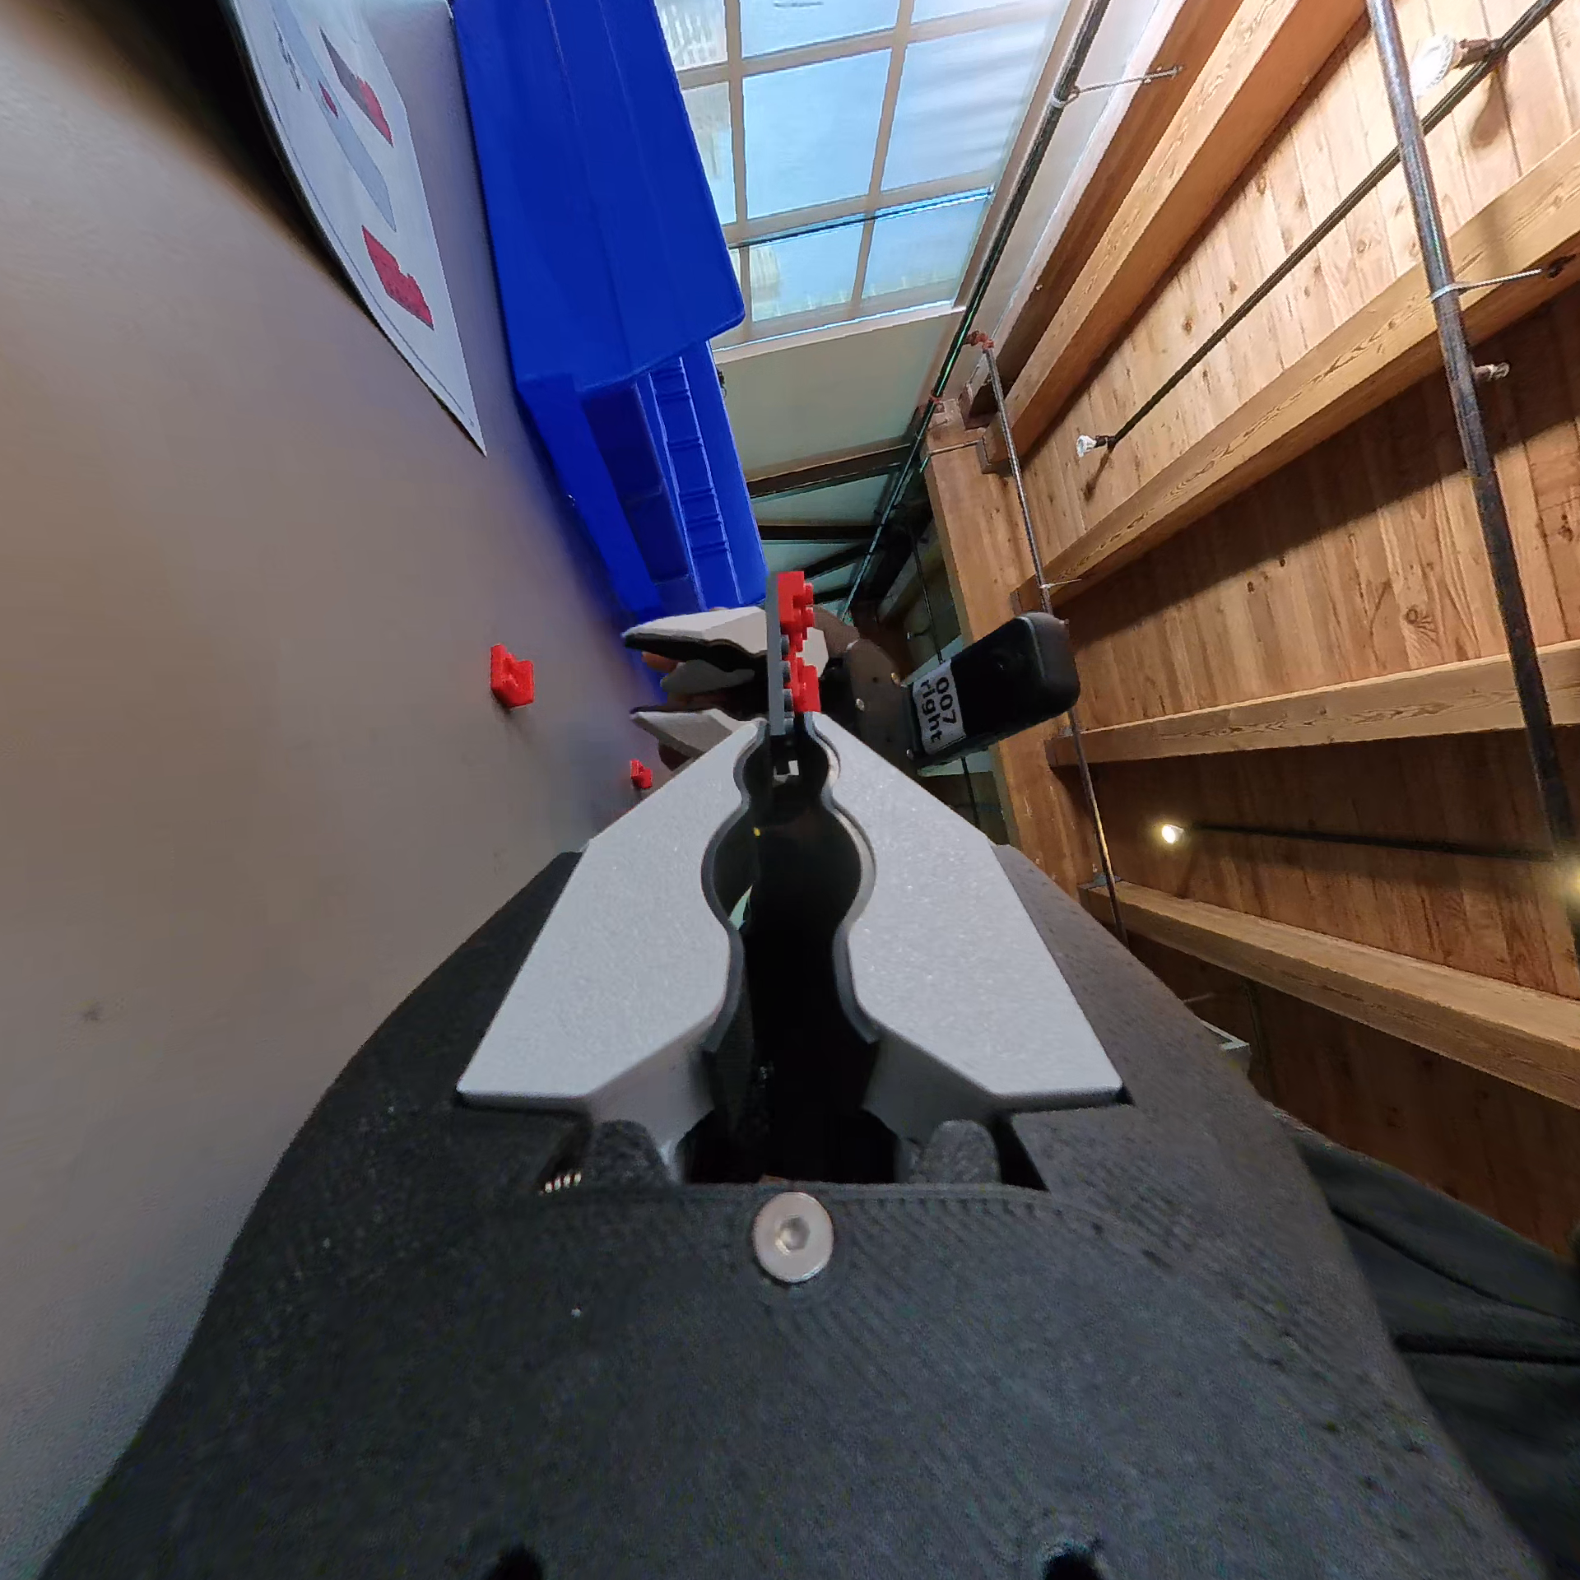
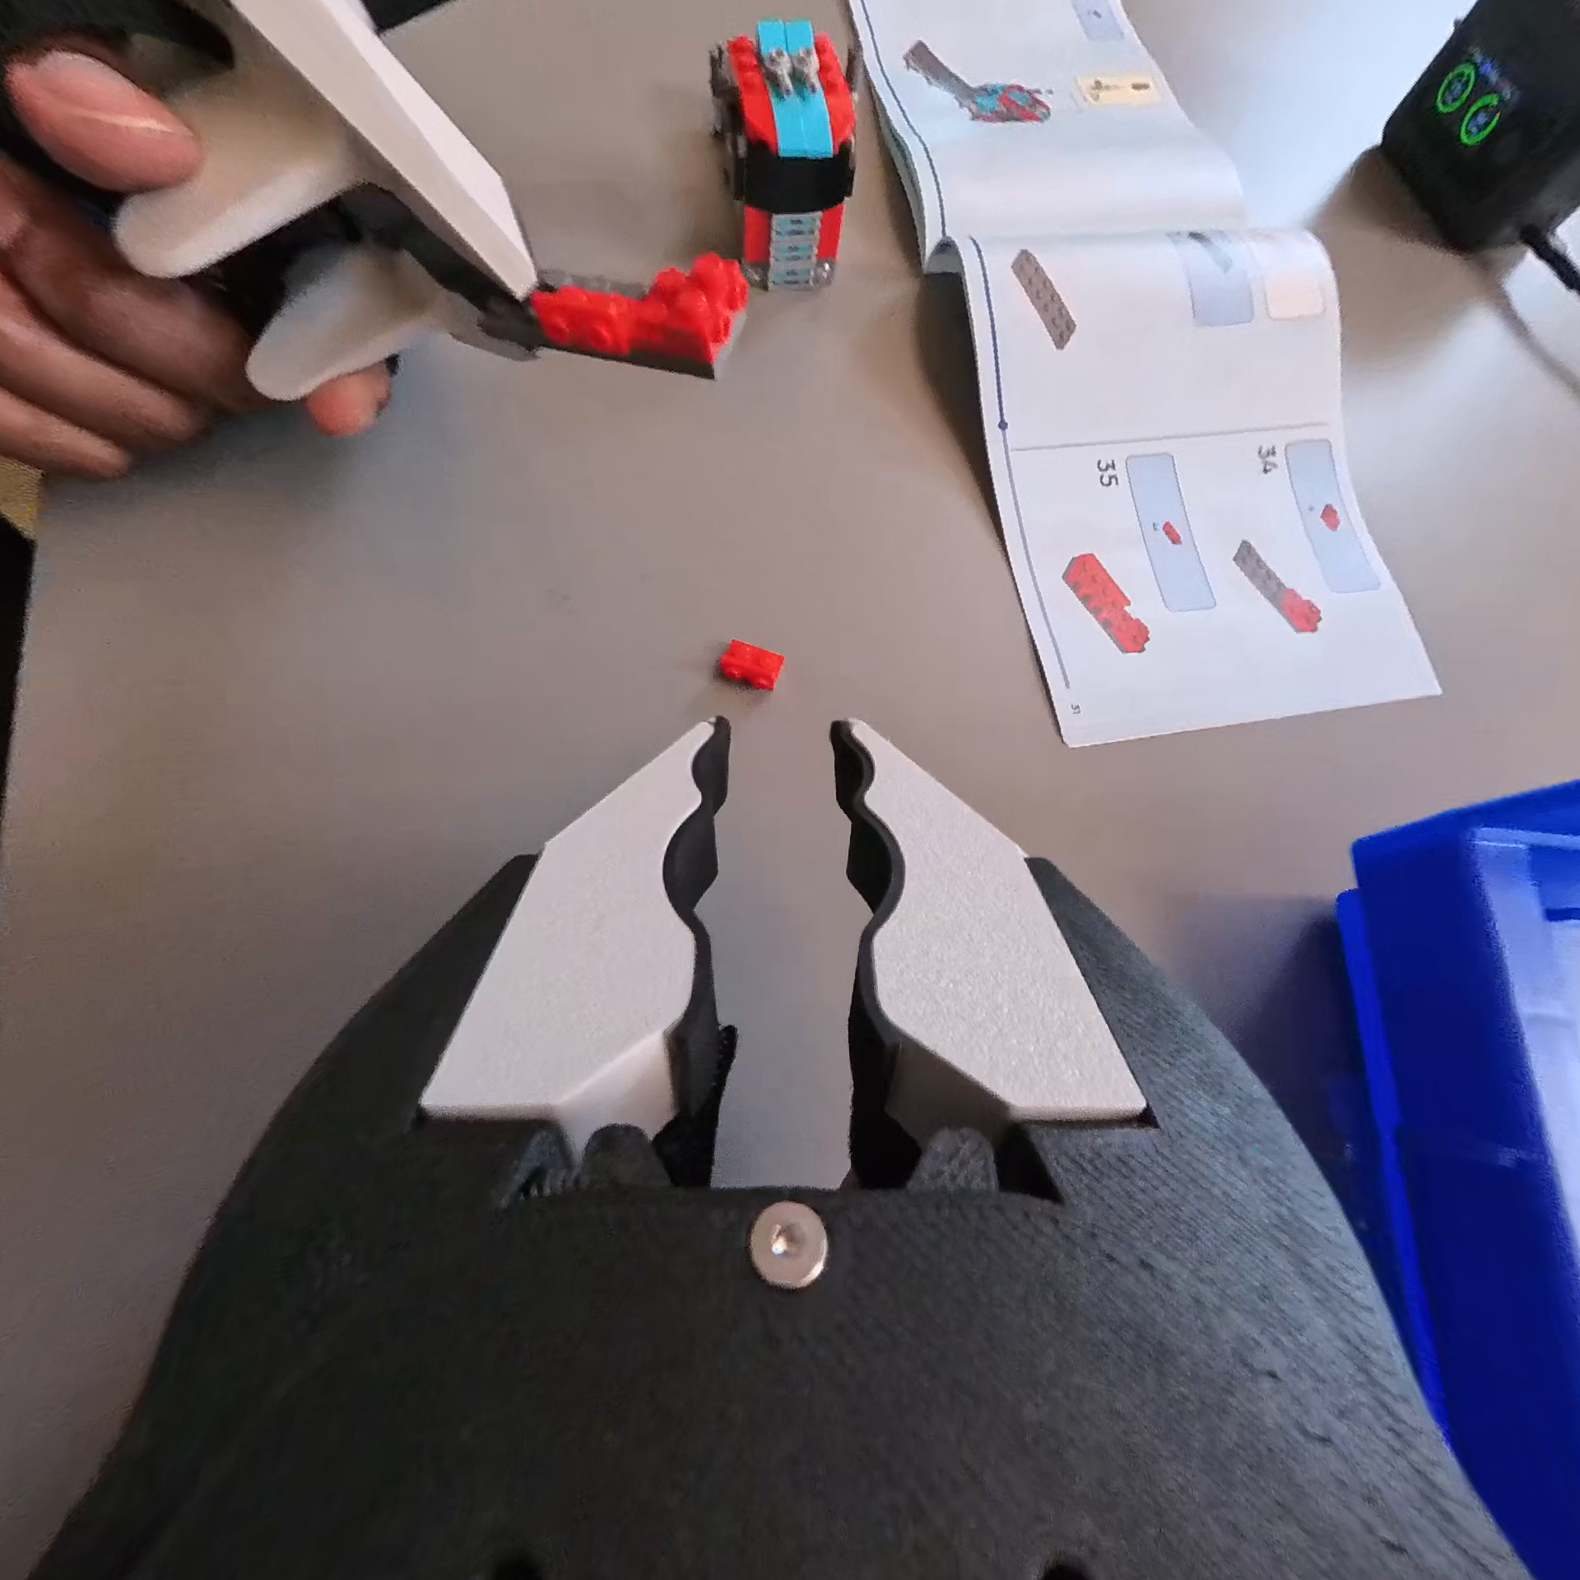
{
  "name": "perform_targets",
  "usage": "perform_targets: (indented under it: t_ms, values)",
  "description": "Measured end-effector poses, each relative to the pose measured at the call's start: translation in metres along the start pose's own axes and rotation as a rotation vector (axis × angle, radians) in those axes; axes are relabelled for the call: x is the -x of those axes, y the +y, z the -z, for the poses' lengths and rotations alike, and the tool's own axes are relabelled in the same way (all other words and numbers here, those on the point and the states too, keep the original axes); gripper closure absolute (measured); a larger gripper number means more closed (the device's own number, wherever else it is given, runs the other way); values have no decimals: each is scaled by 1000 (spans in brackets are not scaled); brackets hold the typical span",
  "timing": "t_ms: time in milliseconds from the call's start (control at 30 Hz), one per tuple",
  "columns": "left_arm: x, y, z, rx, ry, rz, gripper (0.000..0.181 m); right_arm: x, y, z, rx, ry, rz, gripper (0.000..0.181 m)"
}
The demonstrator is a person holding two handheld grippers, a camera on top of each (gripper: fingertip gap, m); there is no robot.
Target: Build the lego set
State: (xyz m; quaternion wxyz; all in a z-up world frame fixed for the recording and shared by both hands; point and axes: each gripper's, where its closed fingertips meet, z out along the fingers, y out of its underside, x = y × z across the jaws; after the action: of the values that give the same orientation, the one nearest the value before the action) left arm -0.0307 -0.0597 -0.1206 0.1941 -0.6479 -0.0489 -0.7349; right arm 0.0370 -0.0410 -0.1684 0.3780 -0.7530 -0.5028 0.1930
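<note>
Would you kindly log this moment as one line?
left gripper: shut on grey-and-red assembly | right gripper: open, behind loose red brick

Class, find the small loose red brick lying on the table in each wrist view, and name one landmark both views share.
Left wrist view: loose red brick, left of centre, beside the gripper's fingertips.
Right wrist view: same brick, centre, just ahead of the open fingers.
Shared landmark: blue bin.

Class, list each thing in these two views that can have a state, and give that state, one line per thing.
Left gripper: shut on the grey plate assembly.
Grey plate assembly: held off the table, red bricks on it.
Right gripper: open, empty.
Loose red brick: lying on the table, just ahead of the right gripper.
Instruction booklet: open, flat.
Red and turquoise model: standing, partly built.
Blue bin: contents unclear.
</note>
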Motion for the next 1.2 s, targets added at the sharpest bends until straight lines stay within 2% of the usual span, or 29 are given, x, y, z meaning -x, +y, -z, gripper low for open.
perform_targets:
  t_ms: [300,500,1200]
  values:
    - [3,-1,1,-14,-27,-12,177,4,6,-27,71,33,-45,155]
    - [3,-2,1,-18,-26,-7,177,10,3,-32,78,42,-21,149]
    - [3,-4,3,-33,-25,-4,177,51,-7,-42,161,-22,72,151]
